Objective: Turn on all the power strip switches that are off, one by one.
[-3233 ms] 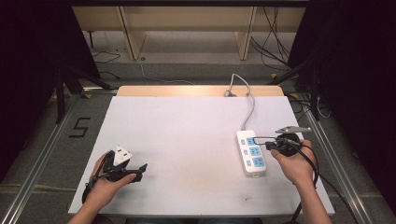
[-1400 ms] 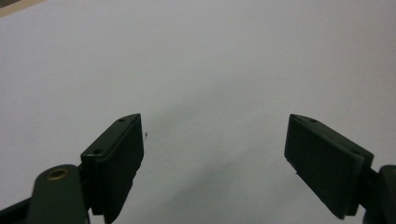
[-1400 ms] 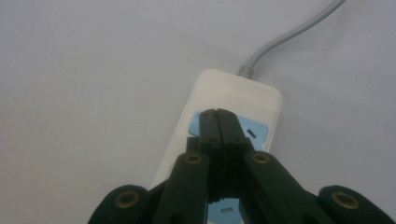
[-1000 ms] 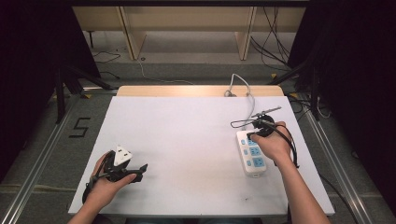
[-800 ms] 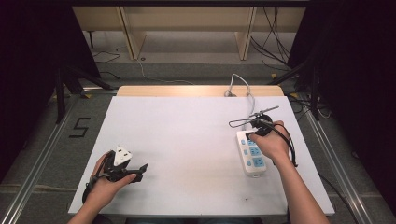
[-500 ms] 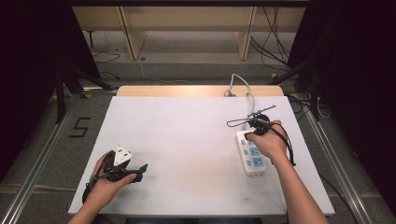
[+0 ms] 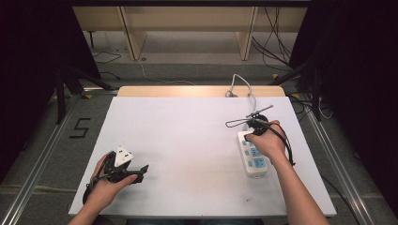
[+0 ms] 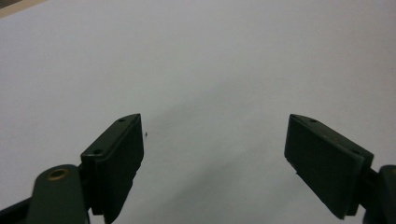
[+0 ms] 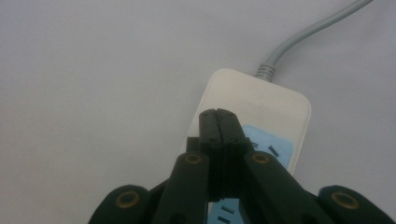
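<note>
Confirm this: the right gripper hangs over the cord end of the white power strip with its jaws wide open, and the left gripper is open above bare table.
Wrong on one point: the right gripper has its jaws shut together, as the right gripper view shows. It does hang over the cord end of the white power strip, and the left gripper is open above bare table.

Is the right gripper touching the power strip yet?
Cannot tell. In the right gripper view the shut right gripper overlaps the power strip near its cable end, but no contact or gap shows; in the high view the hand hides it.
</note>
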### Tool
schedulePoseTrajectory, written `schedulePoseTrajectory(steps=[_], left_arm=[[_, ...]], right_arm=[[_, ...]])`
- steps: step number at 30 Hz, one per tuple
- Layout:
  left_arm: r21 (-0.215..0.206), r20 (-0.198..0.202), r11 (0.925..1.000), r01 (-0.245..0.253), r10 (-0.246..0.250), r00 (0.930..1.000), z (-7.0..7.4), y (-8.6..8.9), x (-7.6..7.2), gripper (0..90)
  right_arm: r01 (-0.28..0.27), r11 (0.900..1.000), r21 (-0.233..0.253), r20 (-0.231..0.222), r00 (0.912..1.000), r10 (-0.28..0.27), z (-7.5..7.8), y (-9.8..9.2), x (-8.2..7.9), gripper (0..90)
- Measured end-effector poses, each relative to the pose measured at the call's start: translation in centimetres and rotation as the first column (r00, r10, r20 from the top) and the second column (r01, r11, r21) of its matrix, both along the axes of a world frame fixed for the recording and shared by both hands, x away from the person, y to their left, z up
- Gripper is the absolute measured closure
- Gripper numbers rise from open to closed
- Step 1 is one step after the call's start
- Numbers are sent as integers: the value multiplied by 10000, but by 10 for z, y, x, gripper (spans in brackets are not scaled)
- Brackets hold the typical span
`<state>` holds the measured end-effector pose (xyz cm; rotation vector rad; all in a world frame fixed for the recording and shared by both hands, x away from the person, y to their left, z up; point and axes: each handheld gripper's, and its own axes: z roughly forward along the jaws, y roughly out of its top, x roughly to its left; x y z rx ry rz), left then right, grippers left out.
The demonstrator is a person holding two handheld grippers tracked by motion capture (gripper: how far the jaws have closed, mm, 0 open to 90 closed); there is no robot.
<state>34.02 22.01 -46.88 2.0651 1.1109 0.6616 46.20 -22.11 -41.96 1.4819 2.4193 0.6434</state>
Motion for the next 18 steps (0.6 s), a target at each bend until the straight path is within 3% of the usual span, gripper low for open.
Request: schedulePoseTrajectory(steps=[18], left_arm=[[7,-31,10000,26,-26,10000,0,0,0,197]], right_arm=[[24,9997,-247,-412,9991,-34,-7,7,8,900]])
